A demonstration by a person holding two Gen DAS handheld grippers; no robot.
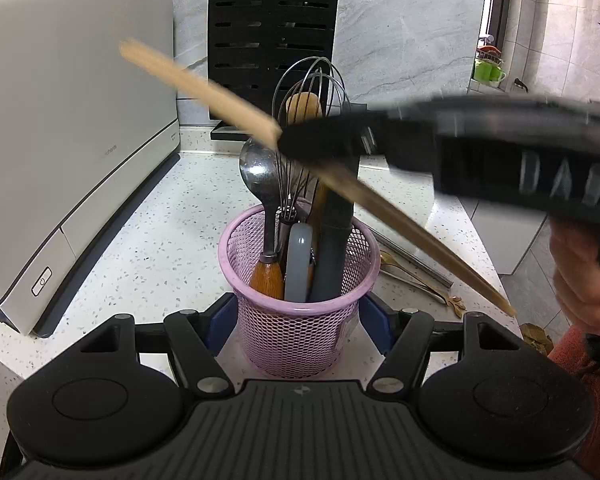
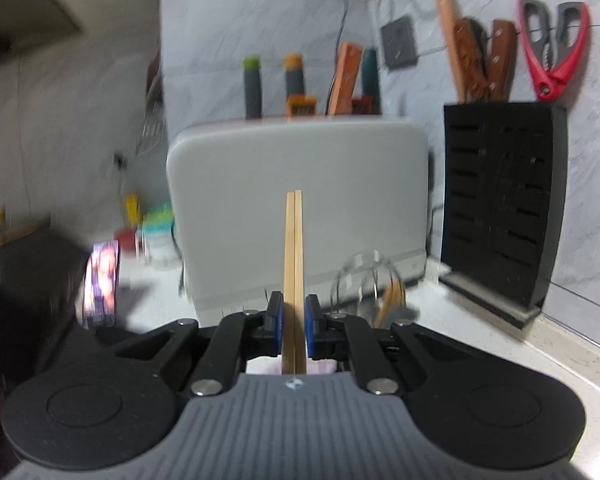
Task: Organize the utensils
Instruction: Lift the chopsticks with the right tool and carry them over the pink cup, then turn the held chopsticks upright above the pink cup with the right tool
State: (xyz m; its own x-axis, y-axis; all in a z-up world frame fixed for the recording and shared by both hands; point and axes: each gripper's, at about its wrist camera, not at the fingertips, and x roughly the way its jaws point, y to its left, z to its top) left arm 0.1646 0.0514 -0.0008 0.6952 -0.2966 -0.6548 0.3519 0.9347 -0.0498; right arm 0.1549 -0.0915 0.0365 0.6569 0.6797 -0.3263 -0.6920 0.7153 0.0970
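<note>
**Most utensils binned, 2 chopsticks in the air, a few pieces left on the counter**

Several things already stand in the pink mesh holder (image 1: pixel 300 320), so the job looks well past halfway, in my judgement. Going from largest to smallest among what is stowed: a wire whisk (image 1: pixel 308 88), a dark grey flat-handled tool (image 1: pixel 332 240), a metal spoon (image 1: pixel 258 172) with a wooden handle, and a pale grey handle (image 1: pixel 299 260) between them. A rounded wooden end also pokes up behind the whisk.

The left gripper (image 1: pixel 298 316) brackets the holder: its blue pads sit on either side of the mesh wall, spread wide. Whether they actually press the basket cannot be told from this view.

The right gripper (image 2: pixel 293 320) is clamped on a pair of wooden chopsticks (image 2: pixel 294 260), pinched side by side between narrow blue pads. In the left view the pair runs as a slanted, blurred bar above and across the holder, not yet inside it.

What is left, as far as shown: the chopsticks need to be tipped end-down into the holder, and a gold-coloured utensil (image 1: pixel 412 276) lies on the speckled counter (image 1: pixel 148 248) just right of the holder, beside a long steel piece (image 1: pixel 416 260). Both appear still to be collected.

The white appliance (image 1: pixel 72 128) and black knife block (image 1: pixel 272 40) stand behind.
</note>
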